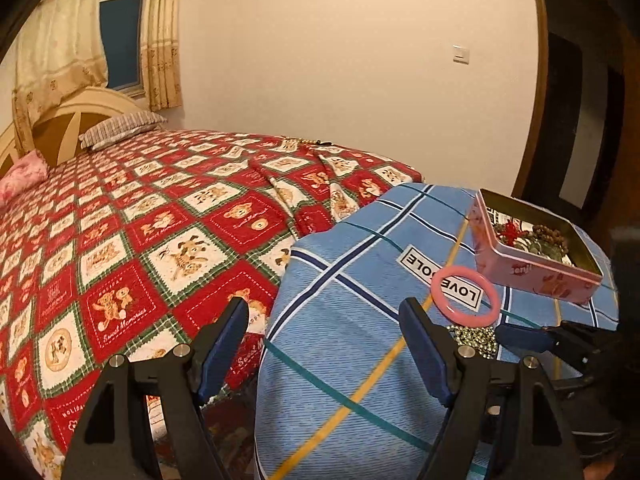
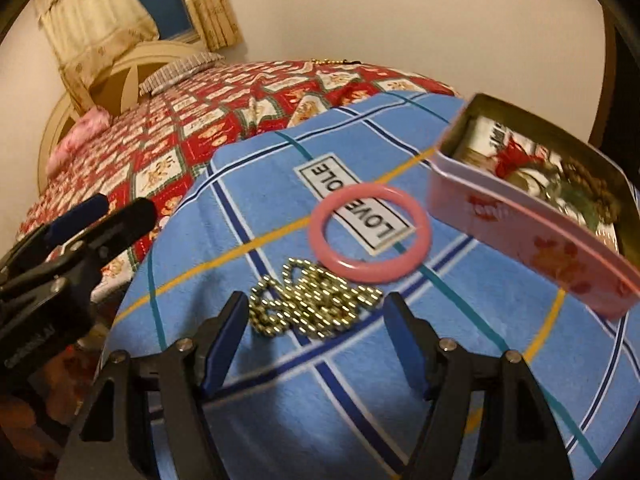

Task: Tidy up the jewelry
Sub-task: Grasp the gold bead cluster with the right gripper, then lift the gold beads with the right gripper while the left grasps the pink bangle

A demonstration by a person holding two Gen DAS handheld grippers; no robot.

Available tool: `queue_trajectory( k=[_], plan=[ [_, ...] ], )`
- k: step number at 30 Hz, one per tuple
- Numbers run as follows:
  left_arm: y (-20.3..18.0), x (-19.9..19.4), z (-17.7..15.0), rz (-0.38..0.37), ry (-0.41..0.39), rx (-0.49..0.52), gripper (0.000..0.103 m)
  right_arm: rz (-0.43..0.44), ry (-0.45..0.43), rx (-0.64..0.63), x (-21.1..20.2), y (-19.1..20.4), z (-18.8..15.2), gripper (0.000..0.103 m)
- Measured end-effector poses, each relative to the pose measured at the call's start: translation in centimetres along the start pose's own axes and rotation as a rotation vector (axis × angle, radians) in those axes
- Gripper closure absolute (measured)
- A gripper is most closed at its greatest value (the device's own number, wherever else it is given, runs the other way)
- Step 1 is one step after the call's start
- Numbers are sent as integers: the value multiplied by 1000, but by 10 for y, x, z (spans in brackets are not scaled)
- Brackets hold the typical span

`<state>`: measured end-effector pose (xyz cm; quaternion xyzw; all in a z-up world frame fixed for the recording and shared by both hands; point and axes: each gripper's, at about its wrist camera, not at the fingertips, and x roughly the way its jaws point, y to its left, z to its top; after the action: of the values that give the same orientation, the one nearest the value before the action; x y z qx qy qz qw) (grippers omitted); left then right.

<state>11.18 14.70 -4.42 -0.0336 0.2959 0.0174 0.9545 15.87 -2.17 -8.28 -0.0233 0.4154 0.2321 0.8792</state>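
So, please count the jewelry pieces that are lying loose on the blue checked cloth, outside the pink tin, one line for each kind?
Pink bangle: 1
Gold bead chain, in a heap: 1
Total: 2 pieces loose on the blue cloth.
The pieces inside the pink tin are tangled and blurred, so they are not counted.

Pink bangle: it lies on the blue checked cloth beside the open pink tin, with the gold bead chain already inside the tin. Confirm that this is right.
Not quite. The gold bead chain is not in the tin; it lies heaped on the blue checked cloth next to the pink bangle, as the right wrist view shows. The rest holds: the bangle lies on the cloth beside the open pink tin.
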Motion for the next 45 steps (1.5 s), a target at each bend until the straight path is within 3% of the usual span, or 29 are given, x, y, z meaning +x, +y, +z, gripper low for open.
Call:
queue_trajectory(
  k=[3,5,7,12,16,20,25,28,30,38,45],
  plan=[
    [1,0,1,-5,8,-9,25,-30,11,-22,5,6,2,32],
    [-1,0,1,-6,7,0,25,-43,11,-44,4,8,0,50],
    [-6,0,0,-9,9,15,25,-28,11,-58,2,5,0,78],
    [-18,0,-1,-42,19,60,25,-5,10,-57,-6,-1,-6,82],
    [-29,2,-1,-81,30,90,25,12,-48,-15,-23,-15,-12,85],
    [-46,10,4,-166,70,110,25,-10,-141,41,-47,-36,-16,85],
    [-80,23,11,-267,113,194,25,-103,-251,97,-70,-61,-15,85],
    [-101,34,16,-320,128,234,25,-116,-272,131,-74,-72,-14,85],
    [-114,52,19,-342,181,227,25,-110,-270,166,-72,-79,-13,85],
    [-134,103,20,-318,333,170,25,-97,-272,186,-72,-87,-15,85],
    [-149,98,13,-218,305,253,25,-86,-276,200,-74,-92,-16,85]
  ],
)
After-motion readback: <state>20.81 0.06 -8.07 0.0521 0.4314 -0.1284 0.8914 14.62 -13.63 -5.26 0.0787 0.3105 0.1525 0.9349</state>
